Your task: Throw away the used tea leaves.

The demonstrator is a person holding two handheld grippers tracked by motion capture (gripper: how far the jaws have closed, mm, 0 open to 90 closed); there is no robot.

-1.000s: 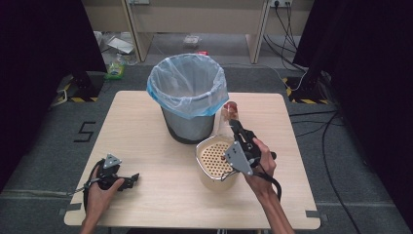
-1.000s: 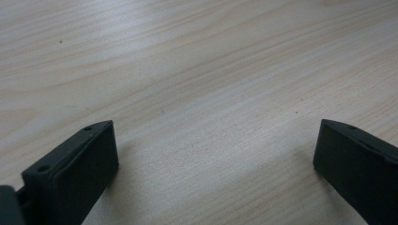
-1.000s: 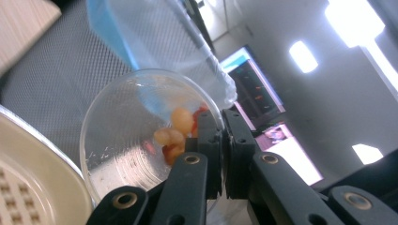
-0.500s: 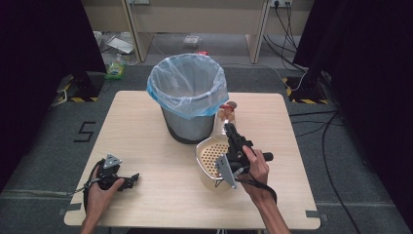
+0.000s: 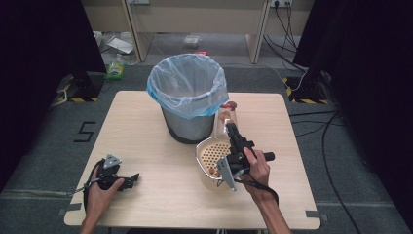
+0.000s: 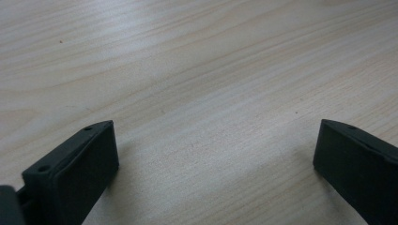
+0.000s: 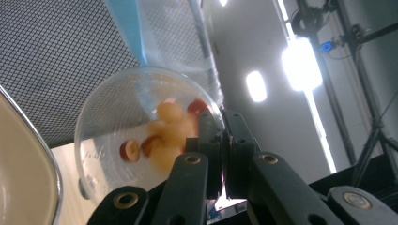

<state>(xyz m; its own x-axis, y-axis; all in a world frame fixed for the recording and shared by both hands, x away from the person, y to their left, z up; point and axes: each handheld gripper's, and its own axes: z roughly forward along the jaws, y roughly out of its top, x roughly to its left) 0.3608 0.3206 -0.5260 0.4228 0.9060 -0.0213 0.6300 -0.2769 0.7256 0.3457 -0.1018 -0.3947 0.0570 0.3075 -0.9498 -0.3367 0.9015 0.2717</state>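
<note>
High view: my right gripper [image 5: 228,127] pinches the rim of a clear plastic cup [image 5: 225,118] holding pieces of fruit [image 5: 229,105], raised and tilted just beside the bin [image 5: 189,97] and above the strainer bowl [image 5: 213,157]. The bin, lined with a blue-edged bag, stands toward the table's far side, touching or nearly touching the strainer bowl's far rim. My left gripper [image 5: 131,179] rests on the table [image 5: 146,146] near its front left corner, well apart from the bowl. Open table lies between my two hands and along the left and right edges. A figure "5" [image 5: 84,131] is marked on the floor left of the table.

Left gripper view: my left jaws stand wide apart over bare wood [image 6: 206,93], nothing between them; the pads [image 6: 89,154] sit just above or on the surface, which I cannot tell.

Right gripper view: my right jaws are closed on the cup wall [image 7: 141,136], with the fingertips [image 7: 211,136] on its rim. Red and pale fruit pieces [image 7: 169,131] lie blurred inside the tilted cup. The bin's mesh side [image 7: 56,61] and bag edge [image 7: 124,28] rise just behind, and the bowl's rim [image 7: 42,159] curves at lower left. No readable label shows on the cup
</note>
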